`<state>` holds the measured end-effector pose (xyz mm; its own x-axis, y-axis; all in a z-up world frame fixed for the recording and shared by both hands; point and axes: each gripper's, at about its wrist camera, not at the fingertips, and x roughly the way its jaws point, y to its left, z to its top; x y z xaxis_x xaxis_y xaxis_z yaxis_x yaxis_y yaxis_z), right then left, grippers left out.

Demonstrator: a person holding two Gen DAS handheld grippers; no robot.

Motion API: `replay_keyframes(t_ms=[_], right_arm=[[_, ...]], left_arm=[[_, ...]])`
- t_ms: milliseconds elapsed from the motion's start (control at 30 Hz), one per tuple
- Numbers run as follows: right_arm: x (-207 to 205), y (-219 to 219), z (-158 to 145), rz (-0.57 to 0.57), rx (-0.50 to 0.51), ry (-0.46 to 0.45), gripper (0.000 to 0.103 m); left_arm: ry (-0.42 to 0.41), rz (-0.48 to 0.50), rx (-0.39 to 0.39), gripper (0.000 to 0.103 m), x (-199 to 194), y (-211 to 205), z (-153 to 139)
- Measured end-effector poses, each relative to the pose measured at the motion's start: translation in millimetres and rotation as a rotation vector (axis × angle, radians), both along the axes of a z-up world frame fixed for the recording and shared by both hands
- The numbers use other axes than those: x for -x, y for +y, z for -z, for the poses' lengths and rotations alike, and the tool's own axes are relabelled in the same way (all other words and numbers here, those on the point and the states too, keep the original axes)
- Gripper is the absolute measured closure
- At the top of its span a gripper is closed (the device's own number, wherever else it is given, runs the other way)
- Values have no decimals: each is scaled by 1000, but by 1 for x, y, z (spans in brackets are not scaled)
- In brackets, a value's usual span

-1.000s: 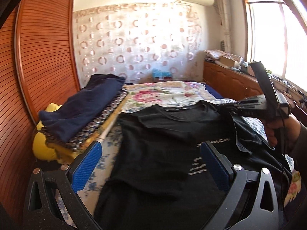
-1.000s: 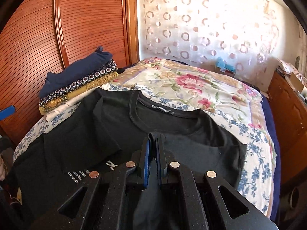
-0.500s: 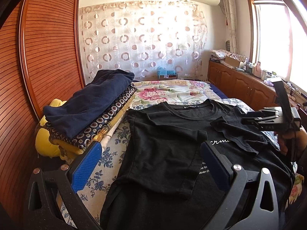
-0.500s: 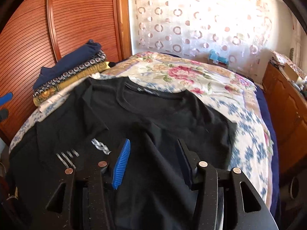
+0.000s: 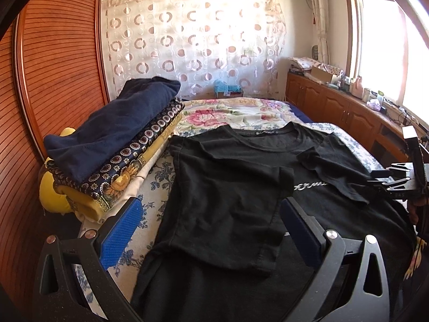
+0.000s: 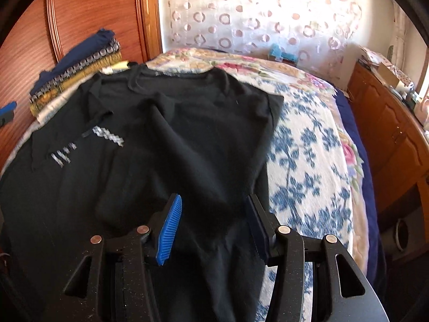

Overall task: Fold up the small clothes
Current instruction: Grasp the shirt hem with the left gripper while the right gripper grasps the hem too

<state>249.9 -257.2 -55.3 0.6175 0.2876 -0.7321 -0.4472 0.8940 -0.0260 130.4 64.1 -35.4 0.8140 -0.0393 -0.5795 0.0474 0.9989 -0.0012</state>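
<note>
A black T-shirt (image 5: pixel 230 187) lies on the bed with both sides and sleeves folded inward; white lettering shows at its middle. It also shows in the right wrist view (image 6: pixel 166 145). My left gripper (image 5: pixel 211 228) is open and empty, above the shirt's lower left part. My right gripper (image 6: pixel 214 222) is open and empty, above the shirt's folded right side. The right gripper's body also shows at the right edge of the left wrist view (image 5: pixel 402 179).
A stack of folded clothes (image 5: pixel 112 139), navy on top, sits left of the shirt against the wooden wardrobe (image 5: pixel 53 80). The floral bedspread (image 6: pixel 308 161) extends right and back. A wooden cabinet (image 5: pixel 348 110) runs along the window.
My right gripper was shut on the shirt's right sleeve, laid it inward, opened and drew back. My left gripper rose and pulled back a little, staying open.
</note>
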Motion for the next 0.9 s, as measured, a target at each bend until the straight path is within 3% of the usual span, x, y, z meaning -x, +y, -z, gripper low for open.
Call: replay_keyframes(t_ms=[300,433,467,500,633,900], right_arm=[[-23,-10,-9,20,-40,-21,37],[-51,-5,-12,27,-43,-16,37],[-59,-3,-13,26,-39,-17,37],[-67,-2,-11,24,-37,-18,37],[-94,6,-12,26,-42,-15,37],[-132,11,4,33,-22,1,37]], left_arm=[[87,50,40,1,-55,29,10],[135,83,70,9,-83,31,14],[138,96,67,23,-90,30,14],[150,103,58,28,-97,28,15],[192,88,25,41,-127,28,18],[261,51,-25,50,-160,35,36]])
